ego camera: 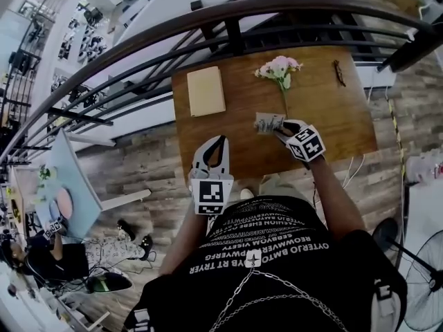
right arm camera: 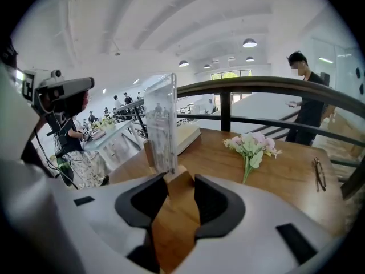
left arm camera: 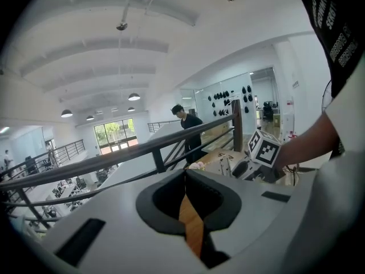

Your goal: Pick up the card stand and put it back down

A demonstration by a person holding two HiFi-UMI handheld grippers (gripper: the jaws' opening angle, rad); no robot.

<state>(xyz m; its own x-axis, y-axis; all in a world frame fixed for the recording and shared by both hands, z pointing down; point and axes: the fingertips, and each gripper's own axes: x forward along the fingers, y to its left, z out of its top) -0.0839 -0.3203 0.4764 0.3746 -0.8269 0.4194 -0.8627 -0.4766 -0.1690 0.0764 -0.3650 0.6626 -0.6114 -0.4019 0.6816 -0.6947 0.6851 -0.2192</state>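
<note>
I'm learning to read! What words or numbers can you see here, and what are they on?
Black shirt: rows of white capital letters, too warped to read for sure.
Card stand: print on the card, too small and blurred to read.
Marker cubes: black-and-white squares only, no words.
Nothing else shows readable text.
</note>
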